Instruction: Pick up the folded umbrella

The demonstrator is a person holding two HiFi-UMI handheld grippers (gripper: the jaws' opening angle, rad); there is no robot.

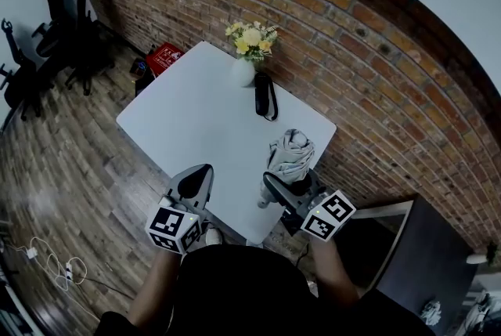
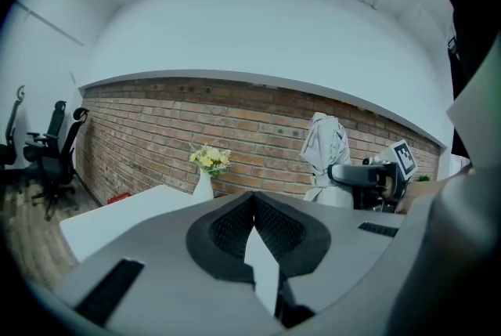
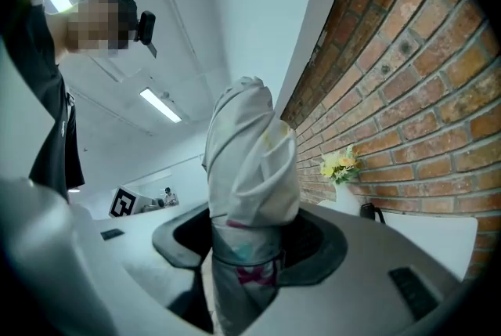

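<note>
The folded umbrella [image 1: 291,154] is white and grey, wrapped in its cloth. It stands upright over the near right part of the white table [image 1: 196,123]. My right gripper [image 1: 275,184] is shut on its lower part. In the right gripper view the umbrella [image 3: 249,170] rises straight up from between the jaws of the right gripper [image 3: 246,248]. My left gripper [image 1: 196,179] hangs over the table's near edge, shut and holding nothing. From the left gripper [image 2: 252,205] I see the umbrella [image 2: 325,150] off to the right, held by the right gripper [image 2: 352,174].
A white vase with yellow flowers [image 1: 249,52] stands at the table's far end by the brick wall. A black strapped pouch [image 1: 264,95] lies beside it. A red box [image 1: 164,56] and office chairs [image 1: 70,29] are on the floor at left, a dark cabinet [image 1: 399,248] at right.
</note>
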